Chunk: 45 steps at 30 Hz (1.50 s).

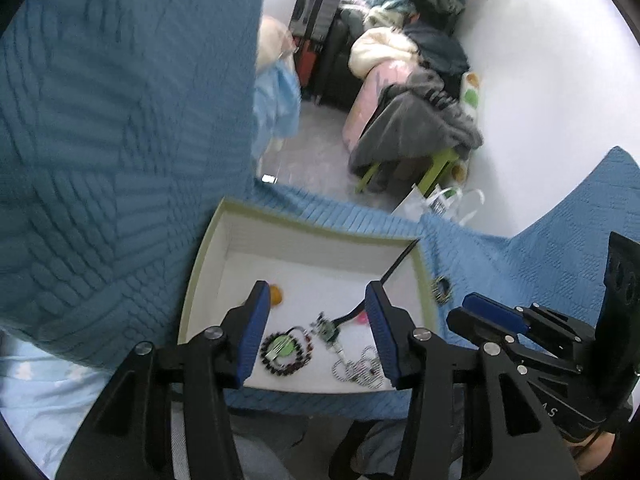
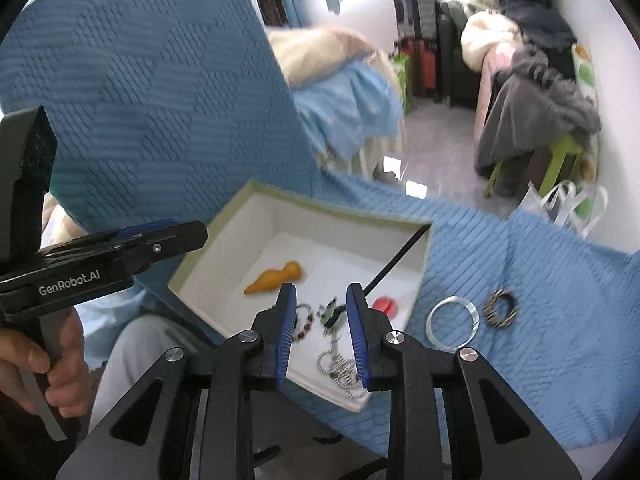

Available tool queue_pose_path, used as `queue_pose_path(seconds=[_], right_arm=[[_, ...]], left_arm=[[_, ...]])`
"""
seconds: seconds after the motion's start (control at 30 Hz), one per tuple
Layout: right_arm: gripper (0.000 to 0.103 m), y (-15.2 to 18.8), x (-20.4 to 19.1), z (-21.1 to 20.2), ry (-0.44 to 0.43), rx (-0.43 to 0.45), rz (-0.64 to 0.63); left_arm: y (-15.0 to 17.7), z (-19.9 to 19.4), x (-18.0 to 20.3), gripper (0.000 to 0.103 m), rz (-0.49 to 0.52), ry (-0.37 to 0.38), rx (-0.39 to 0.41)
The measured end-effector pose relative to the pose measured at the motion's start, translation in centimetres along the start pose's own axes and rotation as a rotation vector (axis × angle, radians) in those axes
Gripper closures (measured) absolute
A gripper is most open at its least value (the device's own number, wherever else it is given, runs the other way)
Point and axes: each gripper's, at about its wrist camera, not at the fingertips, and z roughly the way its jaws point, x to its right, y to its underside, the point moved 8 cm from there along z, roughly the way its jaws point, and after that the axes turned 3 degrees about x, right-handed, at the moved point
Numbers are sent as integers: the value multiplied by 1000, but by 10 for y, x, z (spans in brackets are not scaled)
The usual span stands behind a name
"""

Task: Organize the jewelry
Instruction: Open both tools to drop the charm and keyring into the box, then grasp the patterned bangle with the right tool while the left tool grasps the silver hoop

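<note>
With both grippers' fingers parted and empty above the white box (image 2: 224, 264), the clear bangle (image 2: 453, 322) and patterned ring (image 2: 501, 307) lay outside on the blue blanket (image 2: 560, 320), rightward of the right gripper (image 2: 322, 334), the nearer one.
</note>
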Motion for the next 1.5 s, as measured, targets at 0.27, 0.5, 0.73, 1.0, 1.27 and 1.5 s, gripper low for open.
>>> queue_pose_path(seconds=[0.27,0.5,0.73,1.0,1.27,1.5], right_arm=[[79,-24,19,-51,42,124,4],[79,-24,44,-67,89,170,17],[79,-19,69,-75,104,188,39],[79,2,116,-63,141,164,74],[80,43,172,-4,156,29,99],[87,60,205,44,79,-49,176]], left_arm=[[-21,-28,39,52,45,34,105],[-27,-39,66,52,59,51,164],[-23,-25,89,52,62,59,148],[7,14,117,52,37,131,99],[36,61,151,66,77,175,4],[50,87,170,76,86,195,-36]])
